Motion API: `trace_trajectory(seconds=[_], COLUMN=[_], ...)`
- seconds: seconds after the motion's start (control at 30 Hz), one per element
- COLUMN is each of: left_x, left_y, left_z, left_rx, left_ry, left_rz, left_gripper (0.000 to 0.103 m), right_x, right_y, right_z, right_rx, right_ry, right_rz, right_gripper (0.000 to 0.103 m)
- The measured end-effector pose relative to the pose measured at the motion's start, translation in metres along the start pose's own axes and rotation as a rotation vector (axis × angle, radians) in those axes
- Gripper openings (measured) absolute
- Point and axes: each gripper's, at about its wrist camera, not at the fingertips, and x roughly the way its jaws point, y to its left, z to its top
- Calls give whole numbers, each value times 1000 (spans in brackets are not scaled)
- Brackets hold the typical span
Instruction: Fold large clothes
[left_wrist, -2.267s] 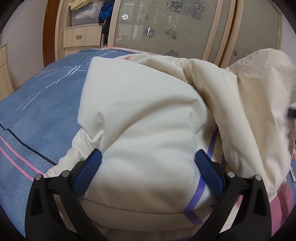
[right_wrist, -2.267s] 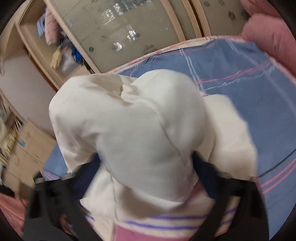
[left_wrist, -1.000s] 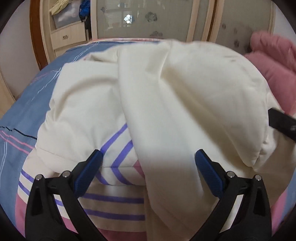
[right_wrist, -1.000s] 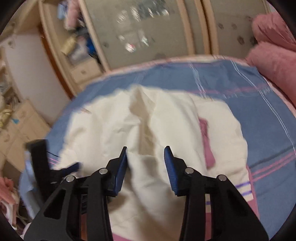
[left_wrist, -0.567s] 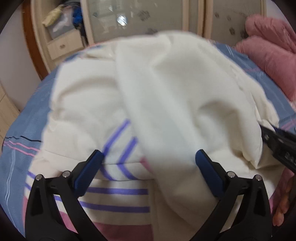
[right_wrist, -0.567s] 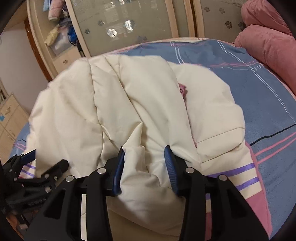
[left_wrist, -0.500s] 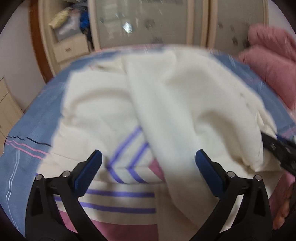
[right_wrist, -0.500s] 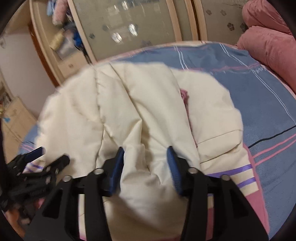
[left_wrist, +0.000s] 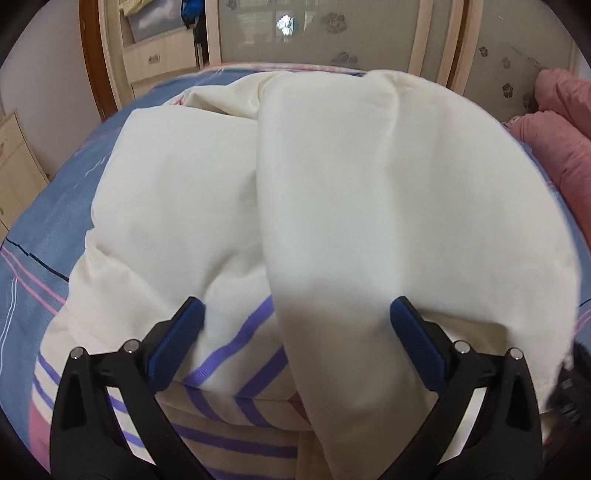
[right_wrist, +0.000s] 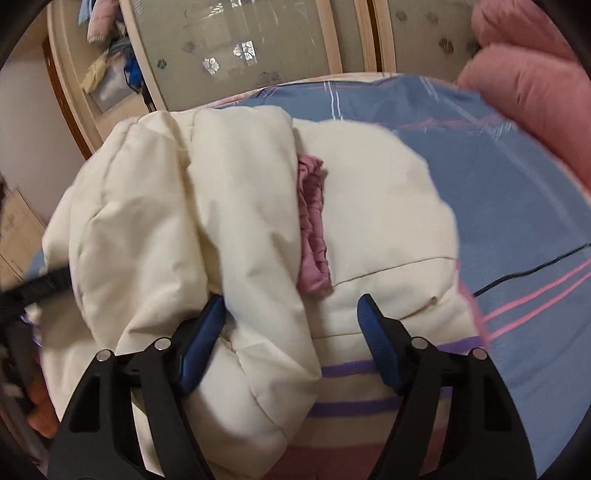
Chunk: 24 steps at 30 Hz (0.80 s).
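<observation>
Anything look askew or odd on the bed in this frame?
Yes: the puffy cream jacket lies in a lumpy, uneven bundle on the blue striped bedsheet, and a crumpled strip of pink fabric pokes out of a crease between its folds. Both grippers' jaws are open.

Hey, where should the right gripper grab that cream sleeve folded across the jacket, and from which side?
Take the cream sleeve at its near end, where it bulges into a rounded roll above the striped hem. Come in low from the hem side with the right gripper open: the fold's edge there looks loose enough to pinch, while further up the sleeve lies flat against the jacket.
</observation>
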Motion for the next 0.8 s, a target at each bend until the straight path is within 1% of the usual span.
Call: trace_trajectory(seconds=[0.07,0.17,0.27,0.3,0.33,0.37,0.4,0.47,0.53,0.63,0.73,0.77,0.8], left_x=[0,0,-10,-19,-31,-47,-56,-62,-55,-25,26,37,45], left_y=[-4,-7,-8,-8,-7,-7,-8,-13,-22,-38,-48,-46,-42], left_z=[-5,-11,-6,-1,3,11,18,32,44,56,51,49,47], left_rx=[20,23,26,20,12,3,-3,-3,11,53,83,79,63], left_ry=[-25,-53,-40,-55,-90,-144,-175,-188,-170,-105,52,79,93], left_rz=[24,38,36,22,4,-6,-12,-49,-58,-23,56,61,45], left_gripper=[101,101,101,101,101,101,101,101,101,101,101,101,101], right_x=[-1,-1,-3,-3,-3,-3,-4,-4,-4,-4,-4,-4,-4], right_y=[-3,-3,-5,-6,-8,-5,-4,-1,-1,-1,1,2,4], right_z=[-1,-2,-3,-3,-2,-1,-1,-1,-1,-1,-1,-1,-2], right_rx=[10,6,14,17,18,17,14,10,10,9,3,-3,-14], right_ry=[-11,-14,-18,-18,-17,-17,-18,-20,-21,-20,-18,-17,-17], right_rz=[22,23,34,39,41,40,36,30,29,29,24,21,17], right_gripper=[78,79,80,80,80,80,80,80,80,80,82,84,84])
